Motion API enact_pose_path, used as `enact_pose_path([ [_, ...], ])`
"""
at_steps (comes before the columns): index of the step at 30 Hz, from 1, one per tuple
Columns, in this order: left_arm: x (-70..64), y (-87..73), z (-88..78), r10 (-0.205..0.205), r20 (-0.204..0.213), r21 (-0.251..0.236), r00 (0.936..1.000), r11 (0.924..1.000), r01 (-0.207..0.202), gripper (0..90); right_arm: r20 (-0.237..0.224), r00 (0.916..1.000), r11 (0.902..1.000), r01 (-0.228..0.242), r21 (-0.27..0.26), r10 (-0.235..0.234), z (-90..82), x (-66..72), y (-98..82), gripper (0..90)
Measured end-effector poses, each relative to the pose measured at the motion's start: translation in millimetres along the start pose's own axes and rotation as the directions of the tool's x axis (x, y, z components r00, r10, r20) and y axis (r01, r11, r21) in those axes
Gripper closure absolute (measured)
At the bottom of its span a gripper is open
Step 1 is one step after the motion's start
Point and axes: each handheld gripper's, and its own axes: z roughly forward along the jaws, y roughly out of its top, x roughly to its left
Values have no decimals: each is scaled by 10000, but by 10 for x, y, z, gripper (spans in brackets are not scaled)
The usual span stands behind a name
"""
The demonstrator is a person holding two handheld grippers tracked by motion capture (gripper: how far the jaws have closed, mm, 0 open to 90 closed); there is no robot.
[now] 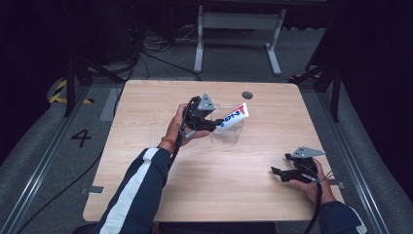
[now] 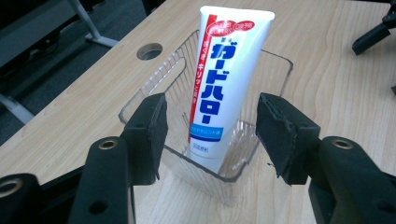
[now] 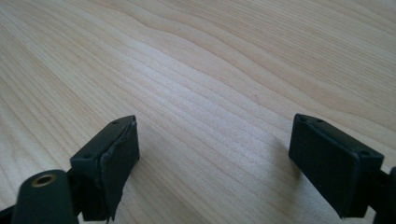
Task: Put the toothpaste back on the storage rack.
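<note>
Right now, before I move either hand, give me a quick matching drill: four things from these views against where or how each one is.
Things:
1. toothpaste tube
2. clear bin
3. left gripper
4. right gripper

States:
a. open, low over bare wood
b. open, jaws either side of the tube
c. standing tilted inside the bin
d. sitting on the table near the round hole

Pairs: 1-c, 2-d, 3-b, 4-a

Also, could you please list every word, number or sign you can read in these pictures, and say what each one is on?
"ガードハロー": large blue letters down the toothpaste tube, standing in the clear container.
"ハミガキ": small red letters beside them, less certain.
Pink badges at the tube's top and small print at its foot: too small to read.
"4": painted on the floor left of the table.
</note>
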Motion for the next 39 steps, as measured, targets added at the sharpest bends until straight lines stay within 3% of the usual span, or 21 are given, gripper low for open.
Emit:
enact_pose_path([
  [14, -27, -129, -227, 493, -202, 542, 9986, 9974, -482, 404, 14, 10000, 10000, 3, -2, -3, 0, 0, -1, 164],
  [39, 32, -712, -610, 602, -571, 1706, 9966, 9841, -497, 358, 14, 10000, 10000, 2, -1, -2, 0, 1, -1, 163],
])
